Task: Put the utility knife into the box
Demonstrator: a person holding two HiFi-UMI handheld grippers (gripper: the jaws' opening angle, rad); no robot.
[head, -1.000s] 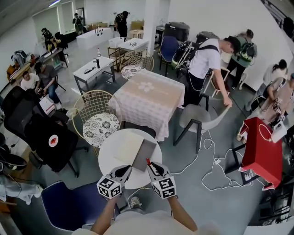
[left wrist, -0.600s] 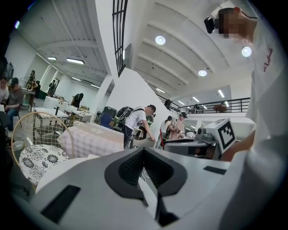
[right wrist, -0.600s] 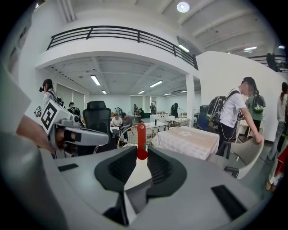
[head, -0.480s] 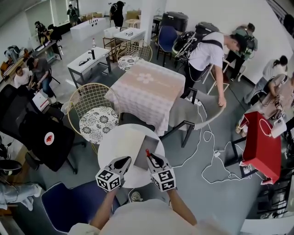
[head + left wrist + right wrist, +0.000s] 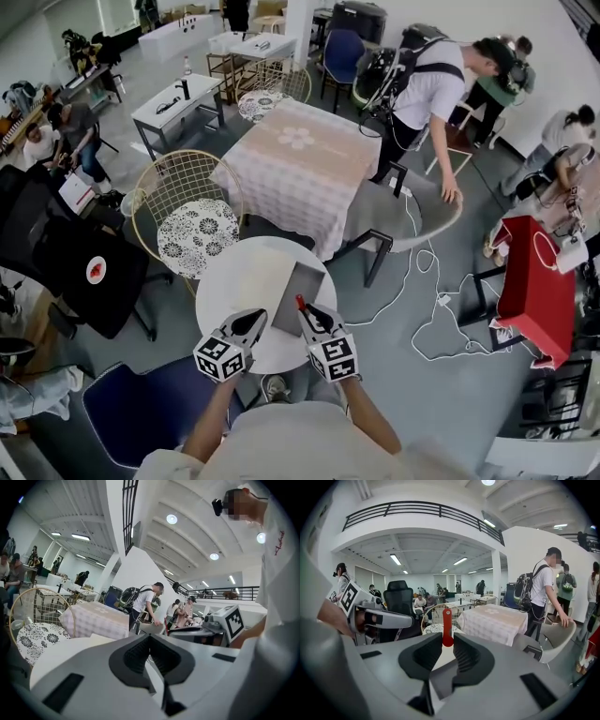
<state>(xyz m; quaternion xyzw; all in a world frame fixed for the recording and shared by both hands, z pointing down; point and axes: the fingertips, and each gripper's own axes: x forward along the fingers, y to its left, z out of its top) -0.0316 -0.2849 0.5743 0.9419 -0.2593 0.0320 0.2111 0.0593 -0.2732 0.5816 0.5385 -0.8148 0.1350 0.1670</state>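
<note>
Right gripper (image 5: 309, 317), in the head view, pinched the red utility knife (image 5: 301, 303) just beside the open box's (image 5: 295, 284) raised lid. The left gripper view showed the left gripper (image 5: 149, 639) pressed together, empty. In the right gripper view the knife's long axis stood upright, free end pointing away from the jaws; held only by one end, it could pivot or clip the lid.

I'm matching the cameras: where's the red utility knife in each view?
Head view: utility knife, lower centre, in the right gripper.
Left gripper view: thin red sliver right of centre, probably it.
Right gripper view: centre, upright between the jaws.
Shared landmark: the checked tablecloth.
</note>
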